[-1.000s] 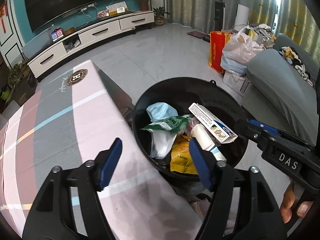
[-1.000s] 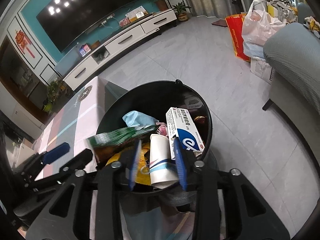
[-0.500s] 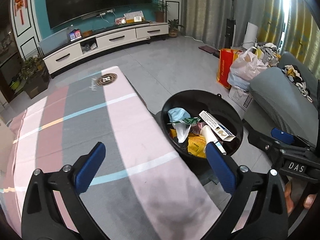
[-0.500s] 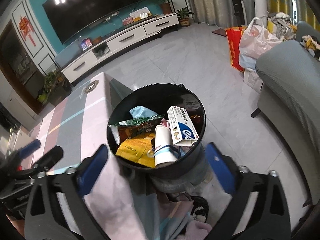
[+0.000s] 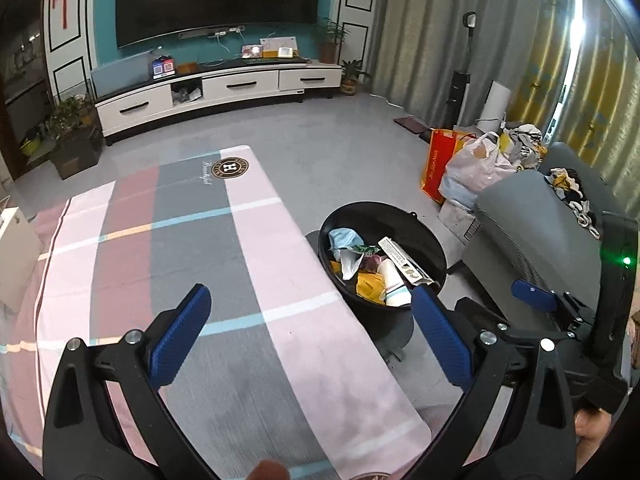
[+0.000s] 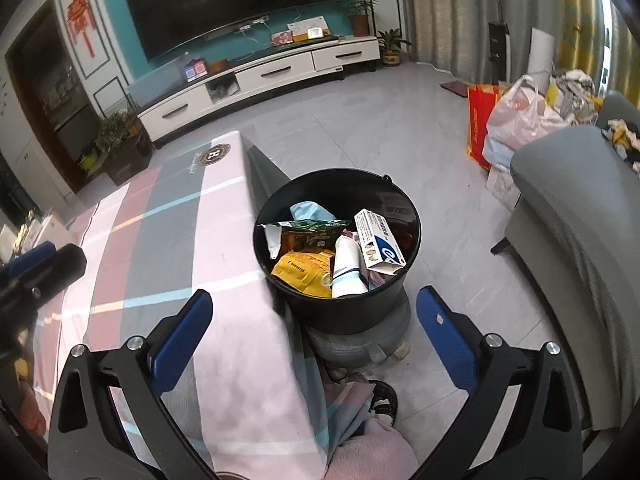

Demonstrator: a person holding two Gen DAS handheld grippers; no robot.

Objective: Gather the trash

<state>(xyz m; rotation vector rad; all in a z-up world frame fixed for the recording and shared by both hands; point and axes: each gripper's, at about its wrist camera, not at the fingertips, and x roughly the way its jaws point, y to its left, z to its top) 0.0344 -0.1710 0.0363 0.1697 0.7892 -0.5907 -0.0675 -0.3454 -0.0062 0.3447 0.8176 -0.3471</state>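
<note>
A black trash bucket (image 6: pixel 340 308) stands on a grey stool beside the table's right edge. Inside lie a white and blue medicine box (image 6: pixel 378 238), a paper cup (image 6: pixel 347 270), a yellow packet (image 6: pixel 302 270), a green wrapper (image 6: pixel 308 226) and a light blue mask (image 6: pixel 306 210). My right gripper (image 6: pixel 314 330) hangs open above and in front of the bucket, nothing between its blue pads. My left gripper (image 5: pixel 310 338) is open over the cloth-covered table (image 5: pixel 180 248), with the bucket (image 5: pixel 428 240) to its right. The right gripper (image 5: pixel 536 296) shows at the left wrist view's right edge.
A grey sofa (image 6: pixel 580 216) stands right of the bucket. A red bag (image 6: pixel 480 120) and plastic bags (image 6: pixel 520 120) sit by the curtains. A white TV cabinet (image 6: pixel 260 80) lines the far wall. A slippered foot (image 6: pixel 382 398) shows below the stool. A white box (image 5: pixel 16 256) sits at the table's left.
Both grippers opened wide and pulled up and back from the bucket. The paper cup that sat between the right pads now lies in the bucket.
</note>
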